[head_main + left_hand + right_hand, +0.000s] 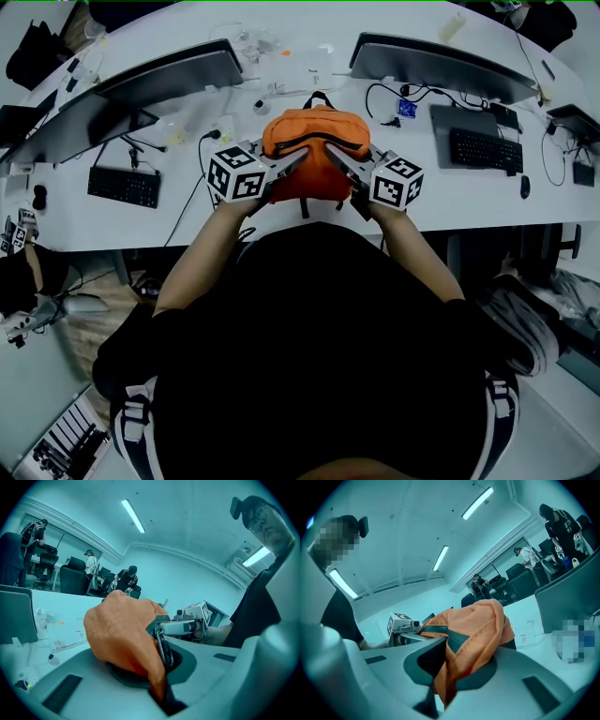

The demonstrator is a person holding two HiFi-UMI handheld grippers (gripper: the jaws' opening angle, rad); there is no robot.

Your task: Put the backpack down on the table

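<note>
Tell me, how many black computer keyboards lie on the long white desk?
2: one black keyboard left of the orange fabric backpack, one to its right; others may be hidden beyond the picture's edges.

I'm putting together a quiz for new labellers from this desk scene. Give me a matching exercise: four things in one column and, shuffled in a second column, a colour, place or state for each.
Things:
1. backpack
2. left gripper
3. right keyboard
4. left monitor

Descriptions:
A. black, lying flat, to the right of the bag
B. orange, gripped from both sides
C. shut on orange fabric
D. dark screen, standing at the left

Pairs: 1-B, 2-C, 3-A, 4-D
</note>
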